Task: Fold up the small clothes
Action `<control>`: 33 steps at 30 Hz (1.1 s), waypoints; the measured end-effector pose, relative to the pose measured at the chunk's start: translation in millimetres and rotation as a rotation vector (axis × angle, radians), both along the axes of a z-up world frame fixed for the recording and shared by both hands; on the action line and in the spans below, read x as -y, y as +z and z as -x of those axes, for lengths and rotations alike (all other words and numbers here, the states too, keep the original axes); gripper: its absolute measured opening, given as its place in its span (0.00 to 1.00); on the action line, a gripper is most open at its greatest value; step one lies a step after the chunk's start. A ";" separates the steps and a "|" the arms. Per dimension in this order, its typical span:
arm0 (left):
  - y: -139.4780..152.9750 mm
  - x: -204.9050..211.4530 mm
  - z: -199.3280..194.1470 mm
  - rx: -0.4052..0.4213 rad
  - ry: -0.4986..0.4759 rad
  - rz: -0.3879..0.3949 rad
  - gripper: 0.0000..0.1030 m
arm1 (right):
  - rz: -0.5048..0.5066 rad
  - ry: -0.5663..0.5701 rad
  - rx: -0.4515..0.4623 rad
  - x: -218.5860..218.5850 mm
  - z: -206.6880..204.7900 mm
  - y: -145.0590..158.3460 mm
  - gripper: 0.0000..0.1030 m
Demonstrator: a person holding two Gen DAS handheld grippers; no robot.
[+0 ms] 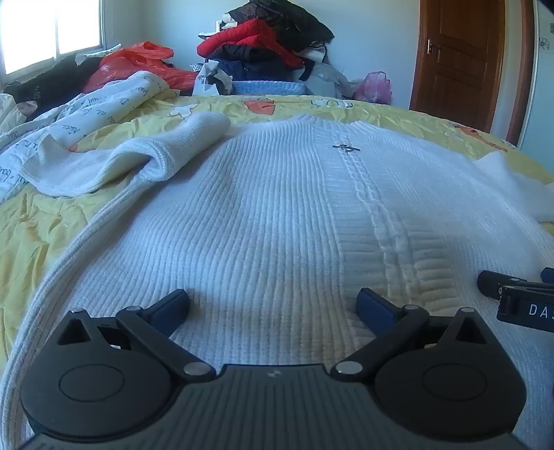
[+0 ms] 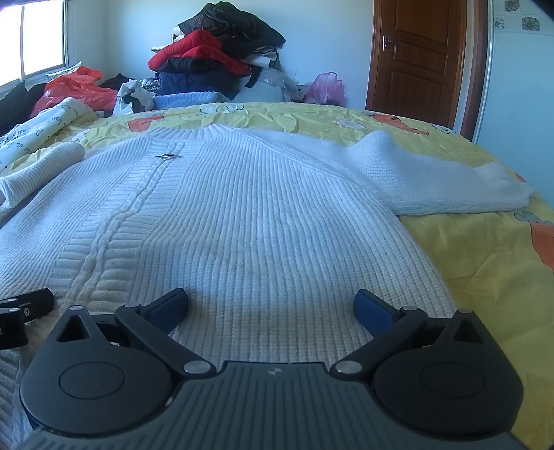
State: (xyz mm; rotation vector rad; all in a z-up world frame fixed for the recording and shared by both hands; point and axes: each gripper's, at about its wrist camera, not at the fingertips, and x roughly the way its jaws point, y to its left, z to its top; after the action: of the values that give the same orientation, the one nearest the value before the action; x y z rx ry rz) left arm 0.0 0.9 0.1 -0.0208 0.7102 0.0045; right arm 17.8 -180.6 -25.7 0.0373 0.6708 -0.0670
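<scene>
Left gripper (image 1: 273,308): jaws spread wide, gripping nothing, low over the near hem of the sweater; its blue pads (image 1: 171,306) sit just above the knit.
Right gripper (image 2: 271,308): also spread wide and empty, low over the same hem; its body shows at the right edge of the left wrist view (image 1: 519,297), and the left one's body shows at the left edge of the right wrist view.
Sweater (image 1: 277,214): white ribbed knit, laid flat on the bed straight ahead of both grippers and running away from them, neckline at the far end. A cable braid runs down the middle — ahead and to the right of the left gripper, ahead and to the left of the right gripper (image 2: 114,221).
Metal clasp (image 1: 345,148): small, on the braid near the neckline, far ahead of the fingers.
Left sleeve (image 1: 138,162): ahead and to the left of the left gripper, bunched and folded over on itself.
Right sleeve (image 2: 432,180): ahead and to the right of the right gripper, spread outward over the sheet.
Yellow sheet (image 2: 484,263): crumpled, with orange cartoon prints, under the sweater.
Clothes pile (image 1: 263,48): far ahead against the wall — red, black and navy garments stacked.
Orange plastic bag (image 1: 128,62): far ahead to the left, below the window (image 1: 52,31).
Wooden door (image 2: 415,55): far ahead to the right, closed.
</scene>
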 end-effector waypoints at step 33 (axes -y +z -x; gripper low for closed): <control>2.3 3.1 -2.8 -0.012 -0.007 -0.027 1.00 | -0.001 0.000 0.001 -0.4 0.1 0.4 1.00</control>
State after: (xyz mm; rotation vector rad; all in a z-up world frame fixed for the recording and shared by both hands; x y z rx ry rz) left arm 2.8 -2.2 2.4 0.0074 0.7220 0.0073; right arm 17.7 -180.2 -25.3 0.0378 0.6701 -0.0668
